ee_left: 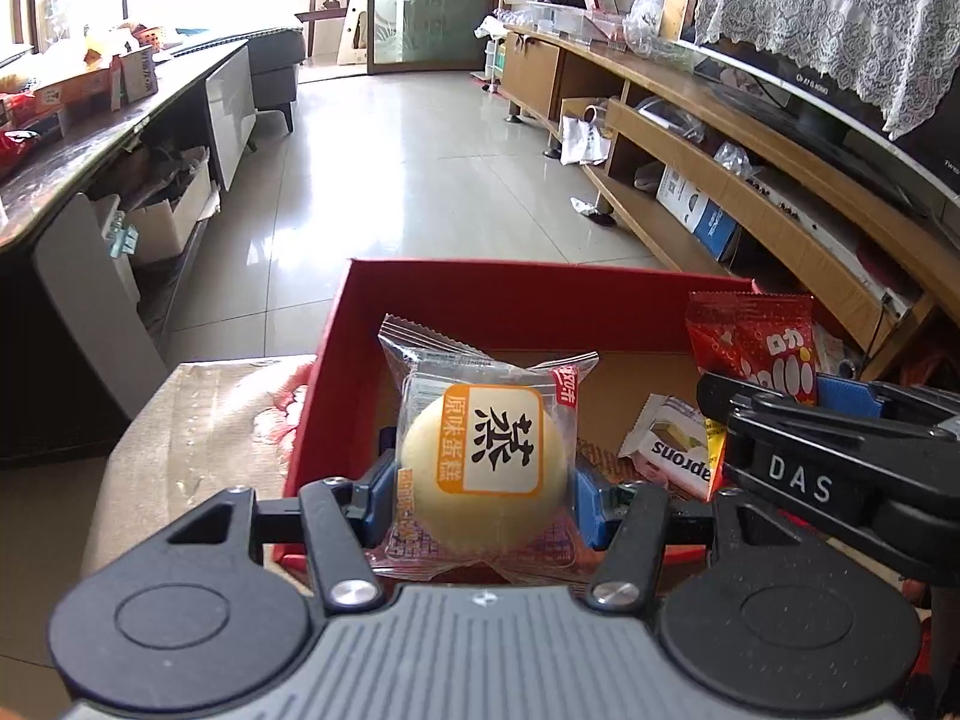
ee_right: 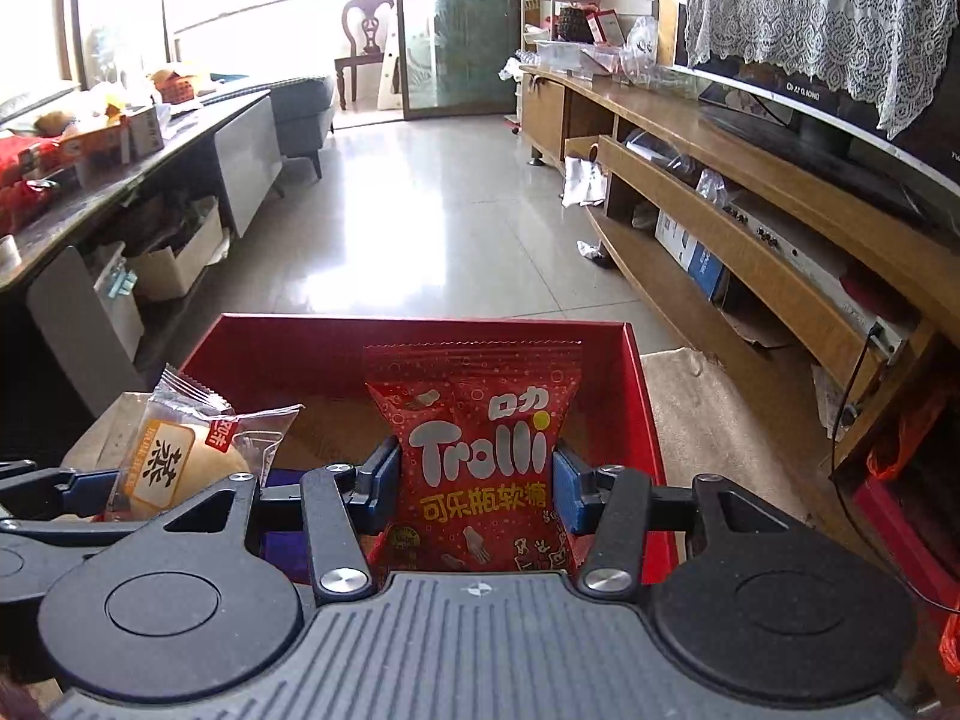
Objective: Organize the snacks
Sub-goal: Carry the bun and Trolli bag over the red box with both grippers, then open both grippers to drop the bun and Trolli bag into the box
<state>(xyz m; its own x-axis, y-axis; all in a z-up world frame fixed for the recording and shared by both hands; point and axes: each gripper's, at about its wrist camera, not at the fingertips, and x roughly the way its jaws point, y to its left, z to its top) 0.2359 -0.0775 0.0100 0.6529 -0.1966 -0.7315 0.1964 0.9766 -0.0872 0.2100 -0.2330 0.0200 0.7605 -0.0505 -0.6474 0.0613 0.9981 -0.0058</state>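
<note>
- My left gripper (ee_left: 483, 480) clamps a wrapped cake (ee_left: 485, 462) above the red box (ee_left: 456, 282).
- My right gripper (ee_right: 477, 474) grips 1 Trolli gummy bag (ee_right: 480, 456) over that box.

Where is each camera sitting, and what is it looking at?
Left wrist: sits on the left tongs, looks forward over the red box and down the room; its tongs grip the cake, and the right tongs poke in.
Right wrist: sits on the right tongs, same direction; its tongs grip the Trolli bag, left tongs at the left edge.
Both share box, both snacks, floor, TV shelf.
</note>
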